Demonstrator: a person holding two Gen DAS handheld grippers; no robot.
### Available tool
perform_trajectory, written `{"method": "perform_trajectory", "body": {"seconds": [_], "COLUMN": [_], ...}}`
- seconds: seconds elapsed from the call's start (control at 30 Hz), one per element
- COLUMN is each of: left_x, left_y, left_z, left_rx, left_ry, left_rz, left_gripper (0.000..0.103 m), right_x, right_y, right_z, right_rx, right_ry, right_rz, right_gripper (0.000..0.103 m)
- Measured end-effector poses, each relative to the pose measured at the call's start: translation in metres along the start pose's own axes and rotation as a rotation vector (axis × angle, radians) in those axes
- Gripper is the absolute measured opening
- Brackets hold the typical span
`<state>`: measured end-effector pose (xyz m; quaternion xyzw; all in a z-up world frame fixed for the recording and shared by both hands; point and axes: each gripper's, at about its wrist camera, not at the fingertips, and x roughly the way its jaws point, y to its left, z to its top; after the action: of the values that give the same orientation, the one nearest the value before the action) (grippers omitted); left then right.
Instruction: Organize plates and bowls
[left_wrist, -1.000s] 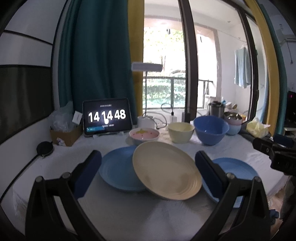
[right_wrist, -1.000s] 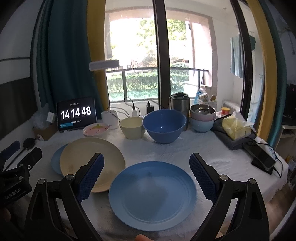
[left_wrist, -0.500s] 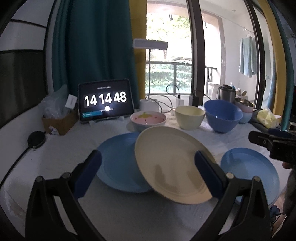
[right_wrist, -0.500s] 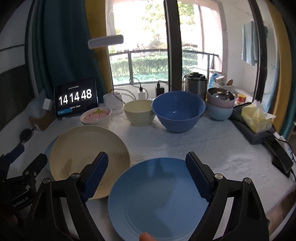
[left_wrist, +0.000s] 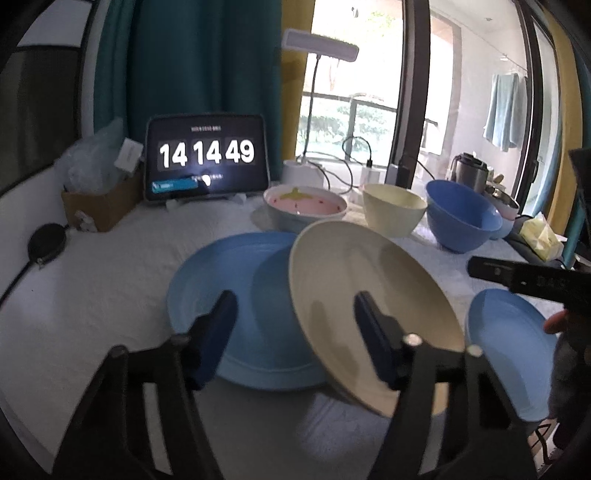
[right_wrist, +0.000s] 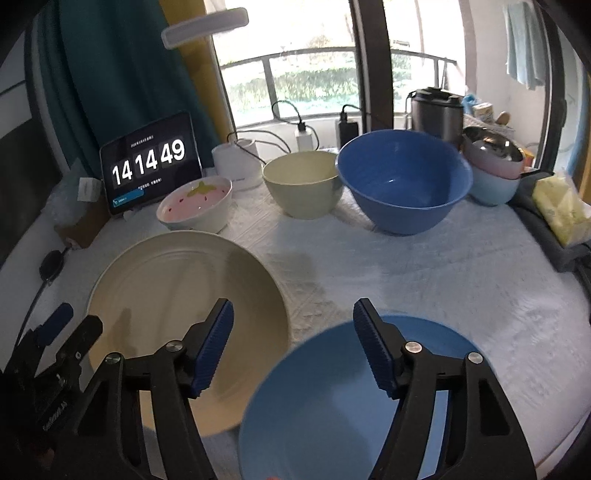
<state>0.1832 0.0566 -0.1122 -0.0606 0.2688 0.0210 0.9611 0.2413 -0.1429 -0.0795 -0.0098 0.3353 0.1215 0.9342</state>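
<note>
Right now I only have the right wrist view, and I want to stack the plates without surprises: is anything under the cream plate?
Observer: Yes. The left wrist view shows a light blue plate under the cream plate, sticking out on its left.
Operator: Does the cream one lie flat?
Observer: No, it is tilted, with its left side resting on that blue plate.
Operator: And the left hand-held gripper?
Observer: The left hand-held gripper has just been closing its jaws. The cream plate's rim is between them, but the pads do not press on it.
</note>
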Motion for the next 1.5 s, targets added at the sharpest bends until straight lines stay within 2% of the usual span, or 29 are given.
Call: {"method": "perform_trajectory", "body": {"seconds": [0.17,0.23,0.57,0.8,0.87,0.9,0.97,1.03,1.13,1.3,1.5], "left_x": [0.01,0.014,0.025,0.025,0.024,0.024,0.022,0.02,0.017,0.008,-0.013], "left_y": [0.005,0.007,0.003,0.003,0.004,0.003,0.003,0.006,0.011,0.02,0.02], "left_z": [-0.001,-0.001,-0.005,-0.006,-0.006,-0.006,-0.006,-0.007,-0.007,-0.005,-0.003], "left_rx": [-0.017,-0.025,-0.017,-0.021,-0.022,-0.021,-0.026,-0.04,-0.061,-0.099,-0.093], "left_ry": [0.033,0.046,0.101,0.098,0.098,0.097,0.096,0.097,0.092,0.078,0.025], "left_rz": [-0.018,-0.026,-0.049,-0.061,-0.066,-0.068,-0.065,-0.064,-0.061,-0.067,-0.049], "left_gripper": [0.048,0.045,0.029,0.024,0.021,0.02,0.02,0.019,0.019,0.019,0.019], "right_x": [0.021,0.03,0.06,0.074,0.075,0.075,0.075,0.074,0.069,0.057,0.033], "right_y": [0.01,0.014,0.009,0.015,0.018,0.02,0.021,0.021,0.02,0.025,0.034], "right_z": [0.007,0.009,0.007,0.002,0.002,0.001,0.002,0.003,0.004,0.005,0.007], "right_rx": [-0.008,-0.012,0.033,0.024,0.007,-0.002,-0.011,-0.011,-0.001,-0.004,-0.017], "right_ry": [0.044,0.062,0.149,0.201,0.208,0.212,0.211,0.211,0.206,0.177,0.127], "right_rz": [0.018,0.021,0.014,0.019,0.025,0.032,0.022,0.016,0.038,0.058,0.078], "right_gripper": [0.066,0.061,0.06,0.06,0.05,0.04,0.037,0.029,0.022,0.017,0.016]}}
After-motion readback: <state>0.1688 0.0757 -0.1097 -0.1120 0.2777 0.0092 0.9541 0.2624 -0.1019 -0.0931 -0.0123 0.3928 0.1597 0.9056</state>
